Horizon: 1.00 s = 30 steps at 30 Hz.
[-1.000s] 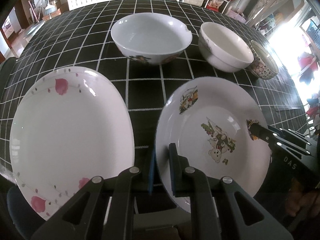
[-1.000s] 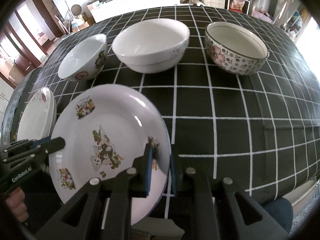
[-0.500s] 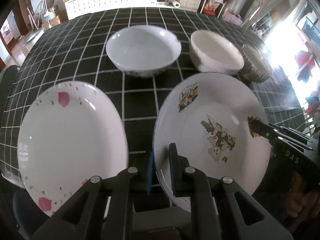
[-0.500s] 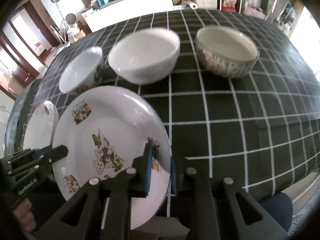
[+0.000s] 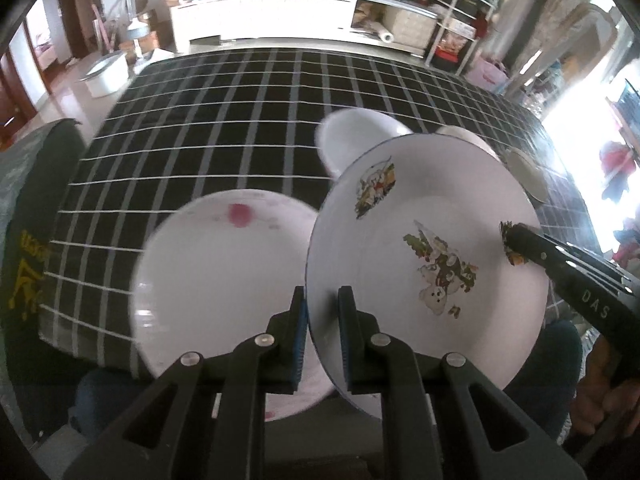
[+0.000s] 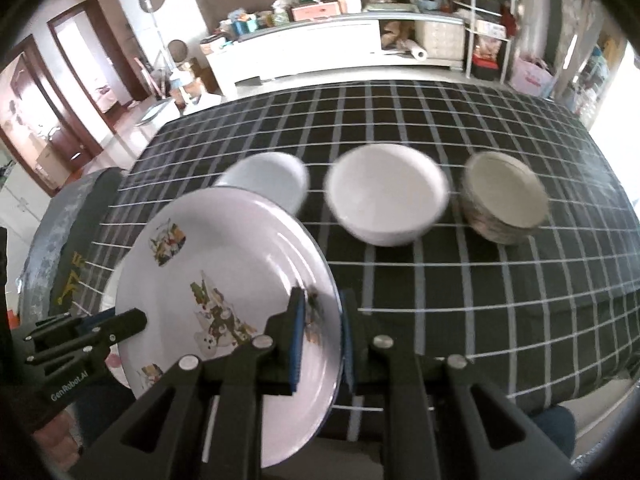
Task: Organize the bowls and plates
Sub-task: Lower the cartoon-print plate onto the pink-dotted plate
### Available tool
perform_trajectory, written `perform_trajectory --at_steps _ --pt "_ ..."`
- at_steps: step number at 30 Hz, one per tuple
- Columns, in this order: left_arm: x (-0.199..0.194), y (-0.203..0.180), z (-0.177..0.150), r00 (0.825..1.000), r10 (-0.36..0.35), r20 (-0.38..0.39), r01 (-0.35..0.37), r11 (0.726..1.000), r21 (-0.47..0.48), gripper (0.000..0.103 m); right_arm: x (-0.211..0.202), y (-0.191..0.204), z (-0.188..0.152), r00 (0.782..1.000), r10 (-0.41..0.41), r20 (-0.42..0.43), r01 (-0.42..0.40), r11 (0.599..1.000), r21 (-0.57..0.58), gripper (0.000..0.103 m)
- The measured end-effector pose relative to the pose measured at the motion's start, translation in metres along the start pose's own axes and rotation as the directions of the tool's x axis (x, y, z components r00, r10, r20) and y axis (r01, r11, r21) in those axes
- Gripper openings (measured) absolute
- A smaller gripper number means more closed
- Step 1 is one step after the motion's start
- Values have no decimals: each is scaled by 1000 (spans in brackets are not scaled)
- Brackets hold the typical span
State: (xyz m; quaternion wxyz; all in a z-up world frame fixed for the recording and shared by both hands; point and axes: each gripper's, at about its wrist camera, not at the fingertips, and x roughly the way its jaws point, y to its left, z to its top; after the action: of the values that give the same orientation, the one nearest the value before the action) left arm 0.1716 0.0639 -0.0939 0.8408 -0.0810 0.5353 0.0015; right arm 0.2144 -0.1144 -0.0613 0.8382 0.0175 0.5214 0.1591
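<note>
- The cartoon plate (image 5: 432, 248) is now off the table, held in the air and tilted; one second ago it lay flat on the checked tablecloth (image 5: 224, 120).
- Left gripper (image 5: 323, 320): jaws clamped on the plate's near-left rim. Right gripper (image 6: 322, 328): jaws clamped on the opposite rim. Both grips match those of a second ago.
- The plate's left edge now overlaps the pink-flower plate (image 5: 224, 280), which lies flat on the cloth at near left; earlier the two sat side by side, apart.
- Three bowls stand in a row farther back: a small white bowl (image 6: 268, 184), a large white bowl (image 6: 386, 200) and a patterned bowl (image 6: 504, 200), all unmoved.
- Judgement: the lift is done and the carry leftward is under way; stacking onto the pink-flower plate appears the next step. Risk: rim slip under tilt.
</note>
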Motion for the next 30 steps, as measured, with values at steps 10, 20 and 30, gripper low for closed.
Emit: perform_trajectory --at_steps 10,20,30 --pt "-17 69 -9 998 64 0 -64 994 -88 11 35 65 5 997 46 -57 -51 994 -95 21" --pt "-3 103 -18 996 81 -38 -85 987 -134 11 56 97 -2 994 29 -102 -45 986 -162 21" --pt "12 112 -22 994 87 -63 -96 983 -154 11 72 108 -5 991 11 -131 -35 983 -182 21"
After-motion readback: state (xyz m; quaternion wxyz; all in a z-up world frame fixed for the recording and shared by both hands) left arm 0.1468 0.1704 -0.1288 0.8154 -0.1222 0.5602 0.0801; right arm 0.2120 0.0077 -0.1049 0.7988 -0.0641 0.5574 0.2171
